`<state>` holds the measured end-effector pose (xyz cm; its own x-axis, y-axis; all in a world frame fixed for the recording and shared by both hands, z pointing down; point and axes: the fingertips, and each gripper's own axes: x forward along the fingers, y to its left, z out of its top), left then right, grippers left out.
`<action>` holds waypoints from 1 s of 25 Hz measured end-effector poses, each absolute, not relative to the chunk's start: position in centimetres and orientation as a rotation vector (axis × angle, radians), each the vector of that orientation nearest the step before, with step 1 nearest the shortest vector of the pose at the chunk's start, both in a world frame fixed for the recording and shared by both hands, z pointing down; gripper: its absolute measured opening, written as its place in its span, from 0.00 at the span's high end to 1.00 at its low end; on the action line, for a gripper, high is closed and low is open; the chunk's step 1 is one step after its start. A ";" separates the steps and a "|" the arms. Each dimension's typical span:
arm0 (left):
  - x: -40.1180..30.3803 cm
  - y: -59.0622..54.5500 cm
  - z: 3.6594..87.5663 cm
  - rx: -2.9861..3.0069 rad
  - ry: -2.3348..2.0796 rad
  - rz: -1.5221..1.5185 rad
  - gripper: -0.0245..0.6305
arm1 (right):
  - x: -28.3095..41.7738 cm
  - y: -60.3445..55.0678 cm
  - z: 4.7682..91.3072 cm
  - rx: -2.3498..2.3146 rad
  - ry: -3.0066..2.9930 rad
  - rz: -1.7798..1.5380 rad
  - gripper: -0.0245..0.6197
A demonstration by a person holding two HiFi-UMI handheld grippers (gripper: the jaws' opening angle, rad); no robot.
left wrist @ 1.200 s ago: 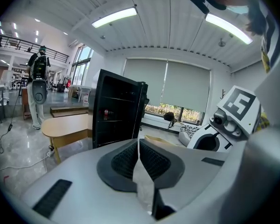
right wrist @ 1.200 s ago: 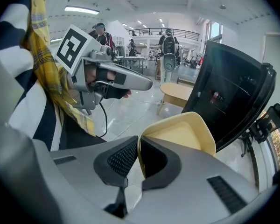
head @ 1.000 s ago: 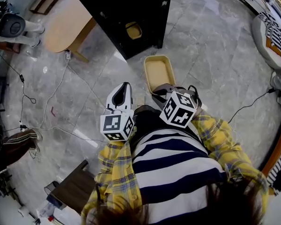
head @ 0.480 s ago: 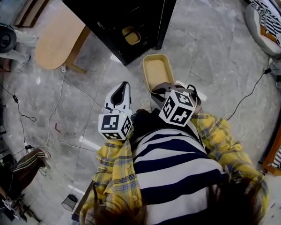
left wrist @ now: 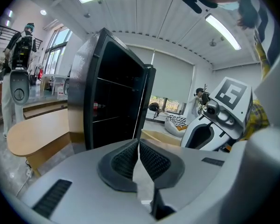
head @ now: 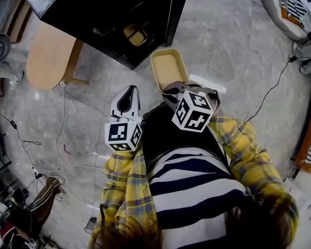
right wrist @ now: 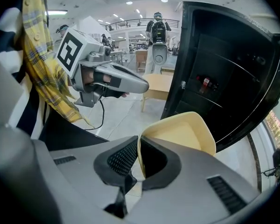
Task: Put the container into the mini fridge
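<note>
I hold both tongs close in front of my chest, elbows bent and tucked in, yellow plaid sleeves [head: 243, 149] running down to each hand.

My right tongs [head: 172, 91] point forward and slightly left, toward the fridge [head: 109, 9]. They are nearly closed, clamped on the near wall of the container [head: 168, 69]. In the right gripper view the pale yellow wall stands pinched between the two pads of the tongs [right wrist: 139, 160], and the rest of the container [right wrist: 177, 132] sticks out ahead, open side up and about level. It hangs above the floor [head: 238, 51], just short of the fridge [right wrist: 228, 73], whose door stands open on dark shelves.

My left tongs [head: 127, 93] sit beside the right ones, a little lower and further left, also aimed forward. In the left gripper view the left tongs [left wrist: 139, 146] are pressed together with nothing in them; past the tips I see the fridge [left wrist: 112, 101], the container's rim [left wrist: 161, 136] and my right tongs [left wrist: 210, 129]. The right gripper view shows the left tongs [right wrist: 130, 83] level and off to the left.

Something yellow [head: 135, 34] sits on a shelf inside the fridge, possibly another container; it is too small to tell. A wooden table [head: 49, 56] stands left of the fridge.
</note>
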<state>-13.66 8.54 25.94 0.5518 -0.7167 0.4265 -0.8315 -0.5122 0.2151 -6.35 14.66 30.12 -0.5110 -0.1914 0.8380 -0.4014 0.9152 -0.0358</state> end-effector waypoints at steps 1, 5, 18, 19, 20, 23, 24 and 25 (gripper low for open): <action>-13.5 8.2 26.1 2.395 -1.266 0.405 0.93 | -6.1 14.2 30.3 0.421 -2.116 0.276 0.90; -13.2 7.0 27.2 2.381 -1.285 0.429 0.93 | -5.5 12.2 31.5 0.408 -2.117 0.267 0.90; -10.6 3.5 31.3 2.328 -1.396 0.449 0.93 | -3.3 6.1 37.6 0.260 -2.103 0.140 0.90; -10.4 3.1 31.7 2.324 -1.406 0.450 0.93 | -3.2 5.5 38.2 0.249 -2.100 0.128 0.90; -10.3 2.6 32.1 2.319 -1.417 0.450 0.93 | -3.1 5.0 38.7 0.238 -2.099 0.118 0.90; -10.0 1.5 33.2 2.297 -1.455 0.446 0.93 | -3.0 3.4 40.1 0.211 -2.098 0.081 0.90; -10.0 1.2 33.6 2.292 -1.469 0.445 0.93 | -3.1 2.8 40.5 0.204 -2.100 0.069 0.90; -9.9 0.8 33.9 2.289 -1.481 0.445 0.93 | -3.2 2.3 40.9 0.198 -2.103 0.061 0.90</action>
